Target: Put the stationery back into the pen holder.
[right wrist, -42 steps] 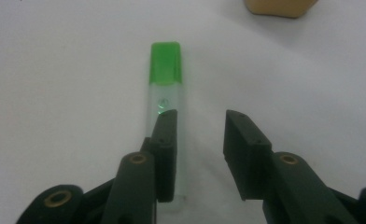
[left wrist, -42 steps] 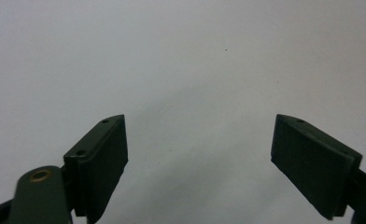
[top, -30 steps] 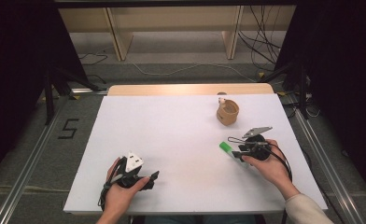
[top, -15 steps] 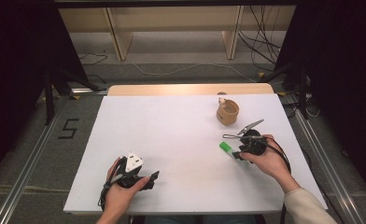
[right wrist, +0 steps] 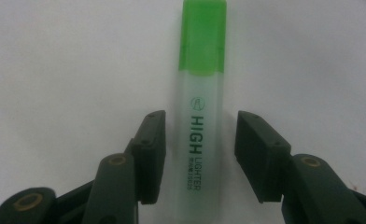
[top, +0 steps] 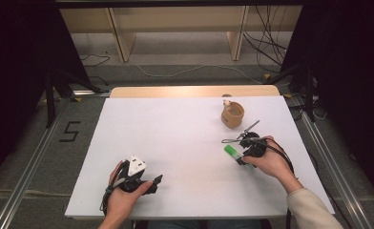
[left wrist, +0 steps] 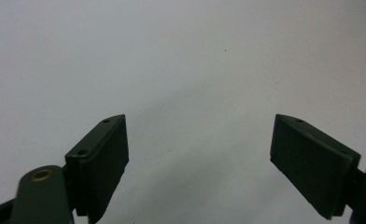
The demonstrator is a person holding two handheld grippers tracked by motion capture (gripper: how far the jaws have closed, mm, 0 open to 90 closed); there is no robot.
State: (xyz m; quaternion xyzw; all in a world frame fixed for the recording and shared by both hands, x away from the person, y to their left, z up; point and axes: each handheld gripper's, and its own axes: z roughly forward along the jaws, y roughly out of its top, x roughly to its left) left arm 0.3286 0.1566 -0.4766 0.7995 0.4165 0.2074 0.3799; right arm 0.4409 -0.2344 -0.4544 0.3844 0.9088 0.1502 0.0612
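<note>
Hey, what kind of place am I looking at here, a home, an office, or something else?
Probably a lab or recording setup: a plain white table hemmed in by black curtains, loose cables on the floor, and a number 5 marked beside the table.

The white table [top: 185,143] has lots of free room. All of its middle and its whole left side are bare, so a hand can slide there with nothing in the way. Near the far right corner stands a small brown cup [top: 233,115]. A green highlighter [top: 233,153] lies close to the right edge, nearer the front, well apart from the cup. A gripper can pass through the bare gap between them.
</note>
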